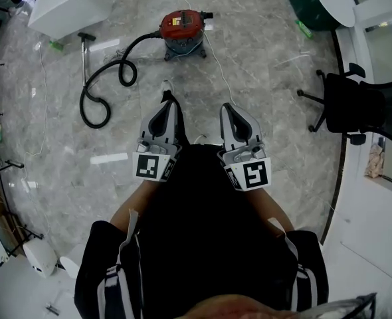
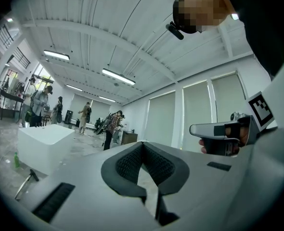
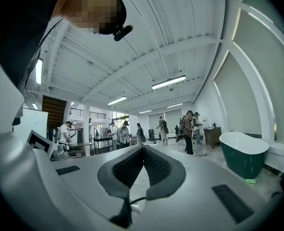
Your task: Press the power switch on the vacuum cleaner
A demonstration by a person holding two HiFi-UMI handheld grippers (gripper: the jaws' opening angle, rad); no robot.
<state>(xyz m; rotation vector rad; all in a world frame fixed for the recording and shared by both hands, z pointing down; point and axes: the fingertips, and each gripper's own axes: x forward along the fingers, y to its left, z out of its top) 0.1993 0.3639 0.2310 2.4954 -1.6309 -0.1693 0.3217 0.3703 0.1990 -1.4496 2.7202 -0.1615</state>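
Two grippers sit close to the person's body, well short of the vacuum cleaner (image 1: 181, 32). left gripper (image 1: 165, 96): jaws closed tip to tip, nothing between them. right gripper (image 1: 228, 107): same, clenched and empty. Grey floor (image 1: 269, 65) separates them from the vacuum cleaner; a thin white cord (image 1: 219, 65) runs from it back toward the person. Black hose (image 1: 93, 85) loops off the vacuum cleaner's left side; it's soft and useless as a handle. The vacuum cleaner itself is a red canister, upright on the floor, far ahead of both grippers. Power switch is too small to pick out, likely on the red top near the yellow label (image 1: 177, 22). Judgement: no grasp needed, closed jaw tips work as a poker. Canister looks rigid but may roll, so press straight down, not sideways; steady it on the hard top housing if it scoots. Press not started, approach comes first.
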